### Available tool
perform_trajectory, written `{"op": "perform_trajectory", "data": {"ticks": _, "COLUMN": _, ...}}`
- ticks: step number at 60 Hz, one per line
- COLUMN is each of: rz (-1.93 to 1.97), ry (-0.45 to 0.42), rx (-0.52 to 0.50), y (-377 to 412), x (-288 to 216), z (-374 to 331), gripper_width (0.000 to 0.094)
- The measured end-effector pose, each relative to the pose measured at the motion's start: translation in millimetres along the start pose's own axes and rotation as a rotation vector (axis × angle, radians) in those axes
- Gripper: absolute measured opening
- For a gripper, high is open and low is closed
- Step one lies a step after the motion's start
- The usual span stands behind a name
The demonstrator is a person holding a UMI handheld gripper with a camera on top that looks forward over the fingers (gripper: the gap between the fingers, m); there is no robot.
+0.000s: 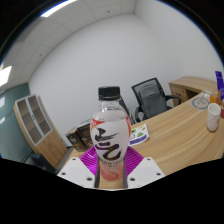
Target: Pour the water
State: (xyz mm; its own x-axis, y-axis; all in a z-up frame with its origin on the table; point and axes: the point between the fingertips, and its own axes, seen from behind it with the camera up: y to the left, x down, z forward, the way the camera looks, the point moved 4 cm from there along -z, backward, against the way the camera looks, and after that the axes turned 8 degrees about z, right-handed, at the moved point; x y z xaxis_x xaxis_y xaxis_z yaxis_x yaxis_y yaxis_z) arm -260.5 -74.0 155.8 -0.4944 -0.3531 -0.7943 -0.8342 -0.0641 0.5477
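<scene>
A clear plastic bottle (109,135) with a white cap and a white label bearing black characters stands upright between my fingers; its lower part shows pinkish liquid. My gripper (110,168) is shut on the bottle, the purple pads (91,160) pressing both its sides. The bottle appears lifted above the wooden table (170,140). A white cup (213,113) stands far off to the right on that table.
A black office chair (152,97) stands behind the table. A wooden shelf unit (38,128) is at the left by the white wall. Small items, one purple (219,82), lie near the cup on the table's right end.
</scene>
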Motion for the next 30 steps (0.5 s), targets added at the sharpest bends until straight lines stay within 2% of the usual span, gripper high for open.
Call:
{"op": "perform_trajectory", "data": {"ticks": 17, "rz": 0.692, "ry": -0.074, "rx": -0.291, "y": -14, "x": -132, "z": -36, "gripper_width": 0.0310}}
{"op": "perform_trajectory", "data": {"ticks": 24, "rz": 1.033, "ry": -0.105, "rx": -0.393, "y": -57, "x": -171, "z": -45, "gripper_width": 0.0312}}
{"op": "perform_trajectory", "data": {"ticks": 30, "rz": 1.252, "ry": -0.142, "rx": -0.426, "y": -108, "x": -184, "z": -37, "gripper_width": 0.0311}}
